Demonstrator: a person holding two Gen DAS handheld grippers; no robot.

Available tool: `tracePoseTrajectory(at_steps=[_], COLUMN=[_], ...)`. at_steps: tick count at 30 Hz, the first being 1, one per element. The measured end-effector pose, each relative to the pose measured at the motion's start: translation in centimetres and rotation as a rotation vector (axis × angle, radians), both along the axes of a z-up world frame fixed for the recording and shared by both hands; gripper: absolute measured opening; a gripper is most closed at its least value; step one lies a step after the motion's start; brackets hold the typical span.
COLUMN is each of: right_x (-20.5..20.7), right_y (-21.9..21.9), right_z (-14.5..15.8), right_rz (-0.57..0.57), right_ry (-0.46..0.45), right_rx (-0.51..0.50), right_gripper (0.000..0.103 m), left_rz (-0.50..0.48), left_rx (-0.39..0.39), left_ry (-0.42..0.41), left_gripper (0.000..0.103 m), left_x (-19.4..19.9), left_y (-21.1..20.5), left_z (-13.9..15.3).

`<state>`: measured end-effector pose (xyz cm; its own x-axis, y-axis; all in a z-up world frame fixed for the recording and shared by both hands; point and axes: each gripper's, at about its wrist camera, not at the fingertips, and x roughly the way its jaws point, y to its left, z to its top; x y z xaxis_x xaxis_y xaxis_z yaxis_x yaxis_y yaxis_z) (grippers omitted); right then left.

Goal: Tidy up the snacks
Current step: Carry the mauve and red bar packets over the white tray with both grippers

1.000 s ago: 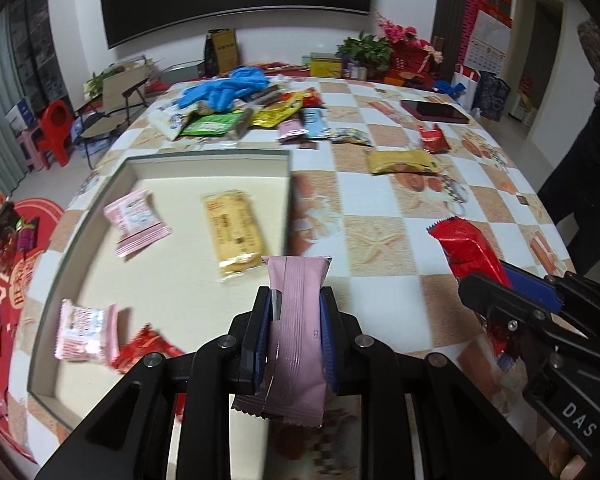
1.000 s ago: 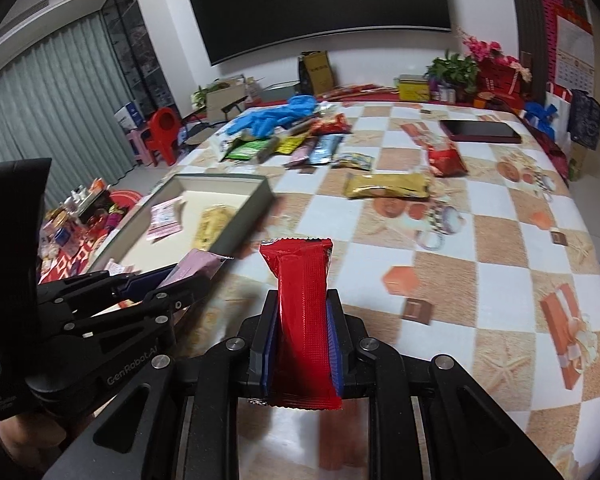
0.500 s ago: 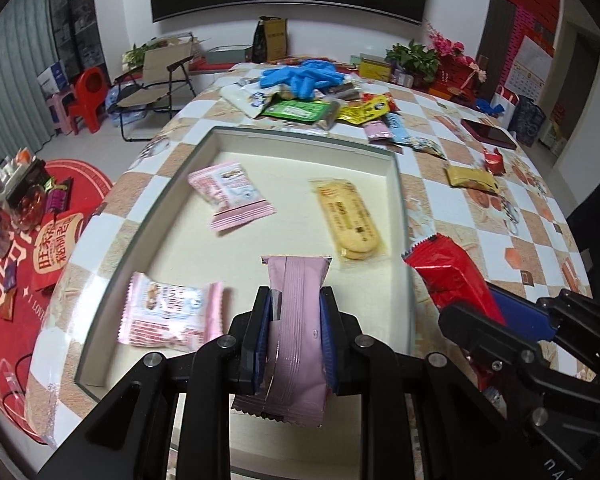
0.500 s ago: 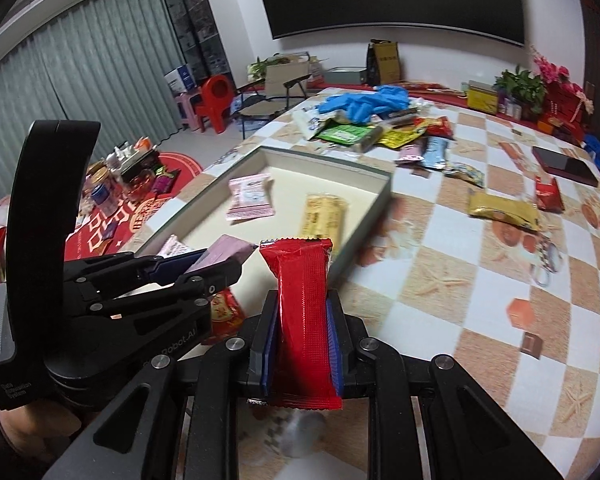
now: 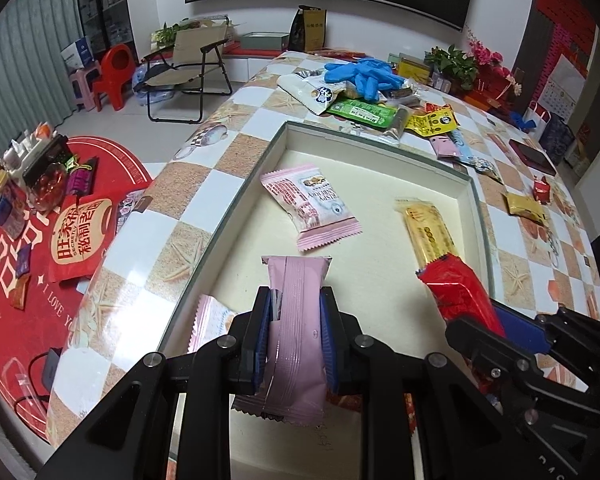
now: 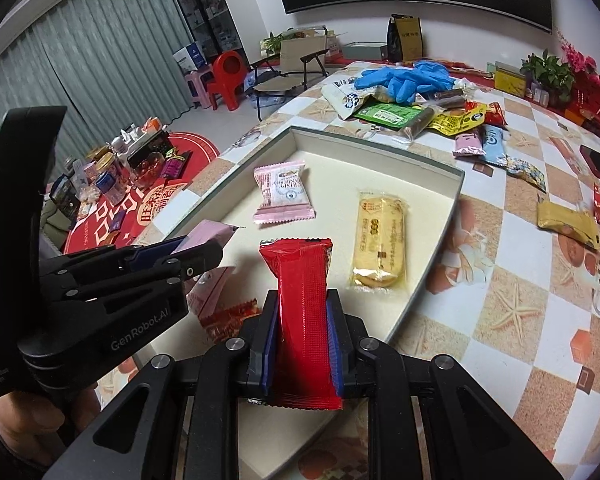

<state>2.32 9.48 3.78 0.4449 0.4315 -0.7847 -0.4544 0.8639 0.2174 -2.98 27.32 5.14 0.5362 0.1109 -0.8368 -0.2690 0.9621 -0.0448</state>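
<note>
So we've got a snack in each gripper right now. Our left gripper (image 5: 296, 320) is pinching a pink bar (image 5: 298, 320) upright between its blue pads, and the right gripper (image 6: 303, 328) is clamped the same way on a red bar (image 6: 302, 312). Both hang over the near end of the tray (image 5: 260, 160), side by side, with the red one on the right.

Already lying in the tray: a pink packet (image 5: 312, 204) toward the middle, a yellow biscuit pack (image 6: 380, 240) near the right wall, plus another pink packet (image 5: 210, 322) and a red-and-white wrapper (image 6: 228, 318) down at the near end, mostly hidden behind the grippers.

The rest of the pile is still out on the checkered table (image 6: 520, 300) past the far rim: blue gloves (image 6: 404, 76), a green pack (image 6: 388, 114), a yellow bag (image 6: 460, 118), and a gold bar (image 6: 568, 220) off to the right.
</note>
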Motion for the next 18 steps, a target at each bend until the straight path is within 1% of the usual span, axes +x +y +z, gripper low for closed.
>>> tracePoseTrajectory(at_steps=[9,13,18], right_x=[0.9,1.4,1.7], right_y=[0.9,1.3,2.0], right_z=[-0.4,-0.8,-0.9], right_rz=[0.000,0.002,0.012], right_ry=[0.002,0.007,0.002], right_rx=[-0.037,-0.055,-0.075], right_gripper=[0.023,0.023,0.023], left_rz=[-0.013,-0.018,-0.015], left_rx=[0.014,0.022,0.014], left_ry=[0.028,0.044,0.055], left_gripper=[0.025,0.025,0.025], left_x=[2.0,2.5,2.7], left_y=[0.6,0.7,1.0], left_z=[-0.5,-1.1,-1.4])
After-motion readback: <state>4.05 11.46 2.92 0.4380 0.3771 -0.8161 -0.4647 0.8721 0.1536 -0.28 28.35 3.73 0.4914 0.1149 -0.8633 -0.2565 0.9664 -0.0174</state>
